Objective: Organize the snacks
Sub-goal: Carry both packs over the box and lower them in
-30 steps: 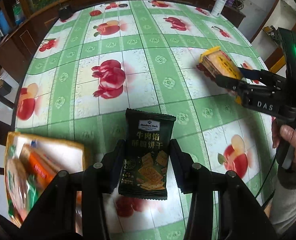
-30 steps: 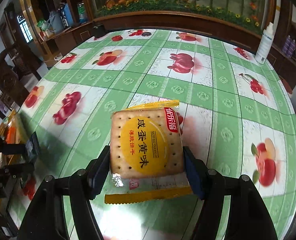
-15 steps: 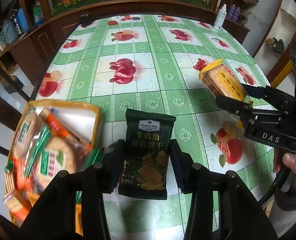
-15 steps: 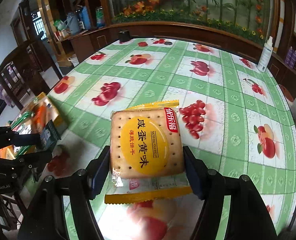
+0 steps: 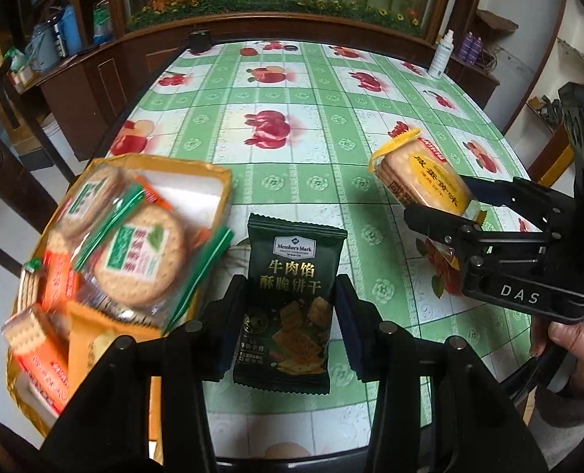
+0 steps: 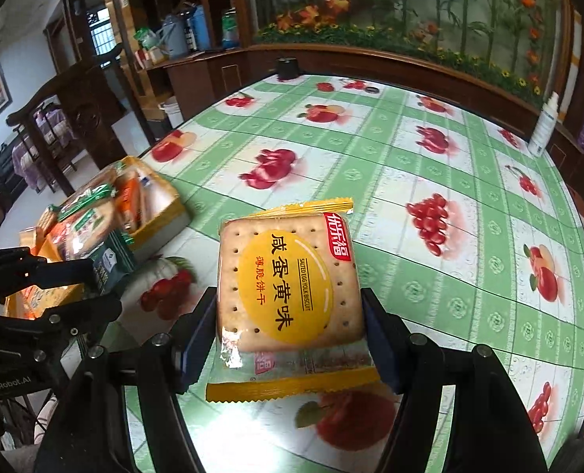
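Note:
My left gripper (image 5: 290, 307) is shut on a dark green Member's Mark cracker packet (image 5: 292, 299) and holds it above the table's near edge. My right gripper (image 6: 290, 323) is shut on a yellow salted egg yolk biscuit packet (image 6: 288, 295), also seen in the left wrist view (image 5: 422, 175). An open yellow box (image 5: 221, 193) filled with several snack packets sits at the table's left edge, just left of the green packet; it also shows in the right wrist view (image 6: 162, 216). The left gripper appears in the right wrist view (image 6: 75, 276).
The round table (image 5: 311, 149) has a green and white fruit-print cloth. A white spray bottle (image 5: 438, 54) stands at the far right rim. A small black object (image 5: 199, 39) sits at the far edge. Wooden chairs (image 6: 75, 118) stand to the left.
Both grippers have pulled back toward the near left side of the table with their packets. The snack box has come further into both views.

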### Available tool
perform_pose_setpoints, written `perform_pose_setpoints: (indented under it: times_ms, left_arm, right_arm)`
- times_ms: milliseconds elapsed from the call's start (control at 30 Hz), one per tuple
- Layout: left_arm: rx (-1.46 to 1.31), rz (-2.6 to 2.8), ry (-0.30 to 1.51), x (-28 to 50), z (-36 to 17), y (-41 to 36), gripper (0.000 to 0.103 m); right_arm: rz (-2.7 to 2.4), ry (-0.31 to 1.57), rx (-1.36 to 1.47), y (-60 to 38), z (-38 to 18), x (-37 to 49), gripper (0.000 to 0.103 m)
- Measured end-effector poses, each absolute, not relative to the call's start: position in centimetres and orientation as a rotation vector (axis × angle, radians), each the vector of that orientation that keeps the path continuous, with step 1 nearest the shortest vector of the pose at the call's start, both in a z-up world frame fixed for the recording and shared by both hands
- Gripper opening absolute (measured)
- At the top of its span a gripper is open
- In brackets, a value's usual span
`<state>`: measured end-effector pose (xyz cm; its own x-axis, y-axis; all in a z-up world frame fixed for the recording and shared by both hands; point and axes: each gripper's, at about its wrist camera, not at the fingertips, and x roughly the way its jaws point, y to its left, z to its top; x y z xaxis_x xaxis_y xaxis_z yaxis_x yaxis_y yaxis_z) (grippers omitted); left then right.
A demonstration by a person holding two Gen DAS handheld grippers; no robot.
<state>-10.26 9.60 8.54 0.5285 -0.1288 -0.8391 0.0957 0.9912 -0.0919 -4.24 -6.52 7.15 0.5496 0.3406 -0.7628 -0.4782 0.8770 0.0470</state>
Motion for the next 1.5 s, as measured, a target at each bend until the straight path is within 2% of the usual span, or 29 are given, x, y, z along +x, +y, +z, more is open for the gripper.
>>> perform_pose_setpoints:
  times_ms: [500, 867, 1100, 1500]
  left_arm:
    - [-0.112, -0.076, 0.953, -13.4, 10.5, 14.7, 0.047]
    - [-0.189, 0.044, 0.924, -17.1, 12.0, 22.0, 0.047]
    - [-0.248, 0.114, 0.945, -18.6, 10.6, 25.7, 0.047]
    - [-0.273, 0.172, 0.976, -18.5, 7.9, 27.6, 0.047]
  right_arm:
    - [0.588, 0.849, -0.248, -1.0, 7.9, -5.3, 0.069]
    - [0.708, 0.827, -0.317, 5.0, 8.8, -5.7, 0.069]
    - [0.796, 0.831, -0.389, 10.2, 8.3, -6.1, 0.069]
    - [0.871, 0.837, -0.495, 16.6, 6.8, -7.5, 0.069]
